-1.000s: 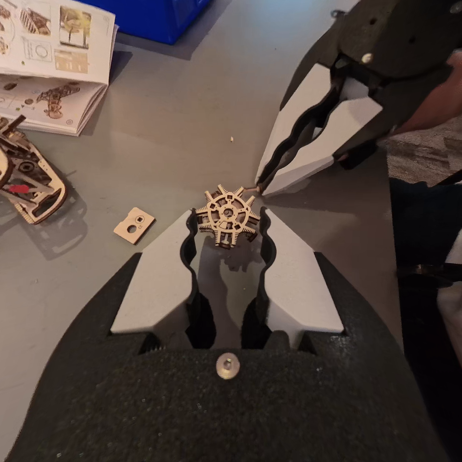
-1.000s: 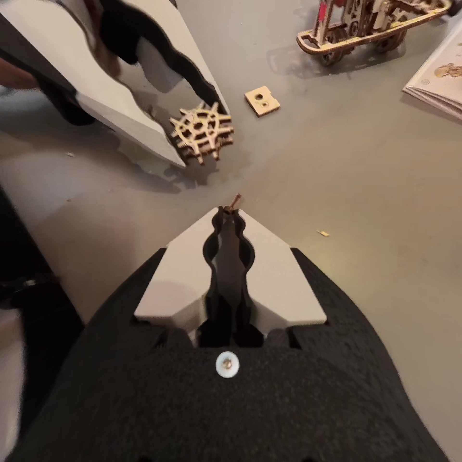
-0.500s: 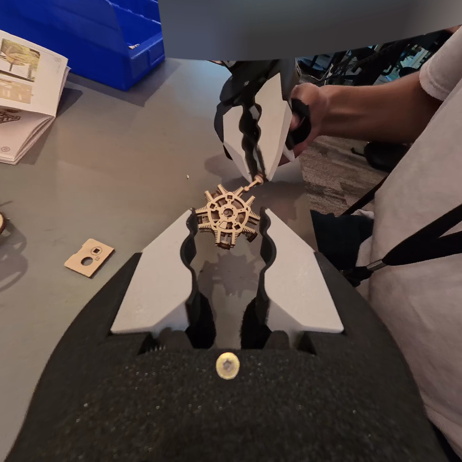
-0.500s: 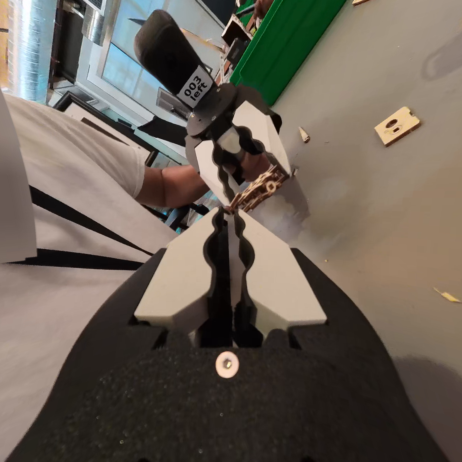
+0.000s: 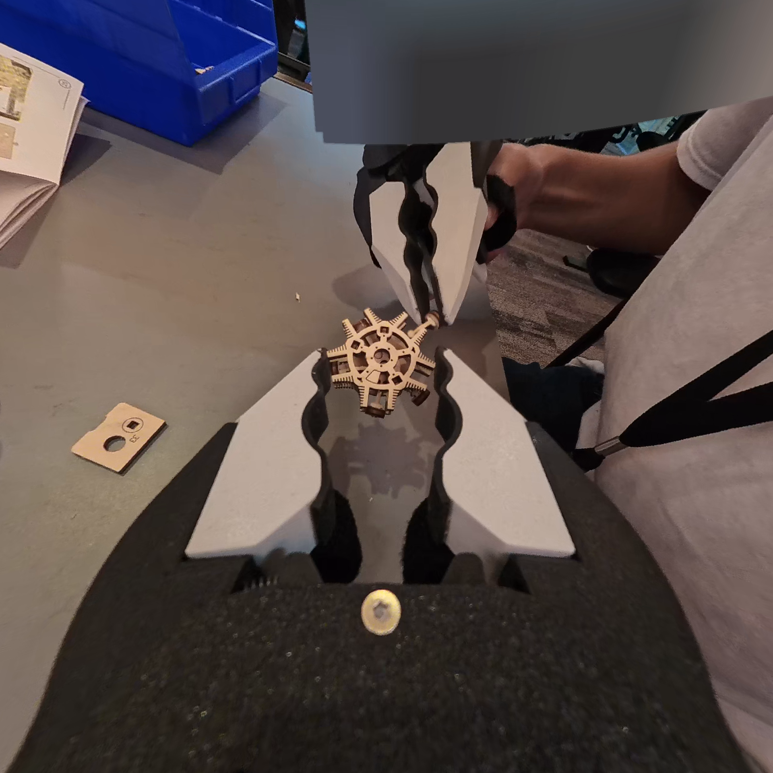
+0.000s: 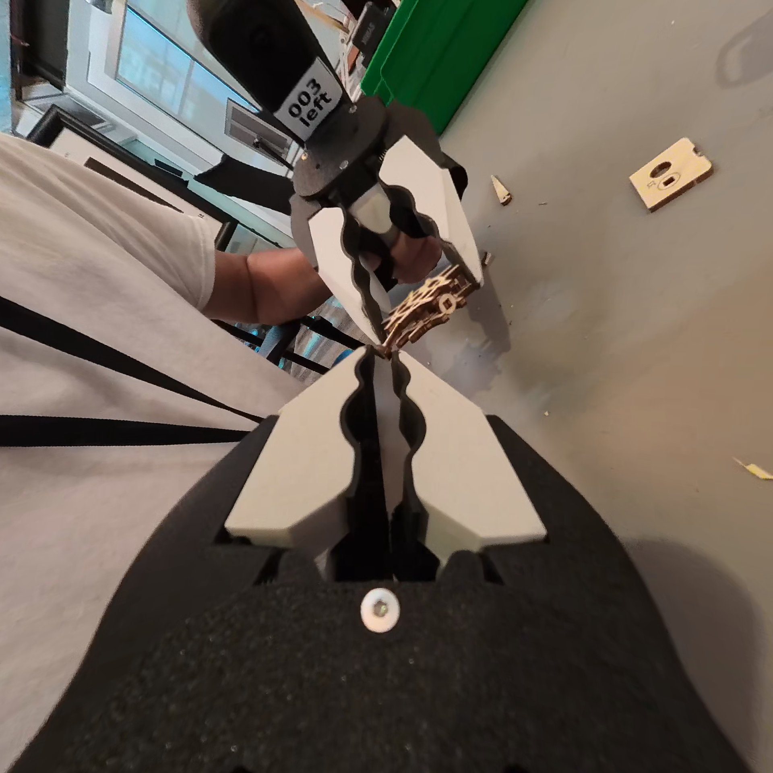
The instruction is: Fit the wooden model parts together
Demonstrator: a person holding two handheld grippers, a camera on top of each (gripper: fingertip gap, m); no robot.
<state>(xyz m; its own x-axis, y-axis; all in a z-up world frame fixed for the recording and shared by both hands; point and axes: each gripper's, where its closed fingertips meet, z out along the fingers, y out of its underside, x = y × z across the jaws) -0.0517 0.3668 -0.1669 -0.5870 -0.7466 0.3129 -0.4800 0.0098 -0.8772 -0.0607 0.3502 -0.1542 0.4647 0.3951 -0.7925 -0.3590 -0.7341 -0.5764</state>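
Gripping the wooden radial wheel (image 5: 380, 363) between its two fingertips, the left gripper (image 5: 378, 359) holds the piece clear of the grey table (image 5: 175, 267), and the wheel's shadow falls on the surface between the fingers. The wheel is a round laser-cut assembly with comb-edged spokes all round and a hub at its middle; its flat face is turned toward the left wrist camera. The left jaws stand partway apart, clamped on the wheel's opposite edges.

Coming in from ahead and a little to the right of the left claw, the right gripper (image 5: 433, 316) points its tips down at the wheel's upper right rim. Its jaws are drawn almost together on a small wooden pin (image 5: 431, 321) — the pin's free end meets the rim between two spokes. In the right wrist view the same pin (image 6: 384, 350) is barely visible at the fingertips, and the wheel (image 6: 426, 307) shows edge-on just beyond them, held by the left gripper (image 6: 426, 309) coming in from above.

Left of the left claw, a flat wooden tab (image 5: 119, 437) with a round hole and a small square hole lies on the table. Farther ahead on the left sit an open instruction booklet (image 5: 33, 138) and a blue bin (image 5: 167, 62). A green bin (image 6: 426, 54) stands ahead of the right claw.
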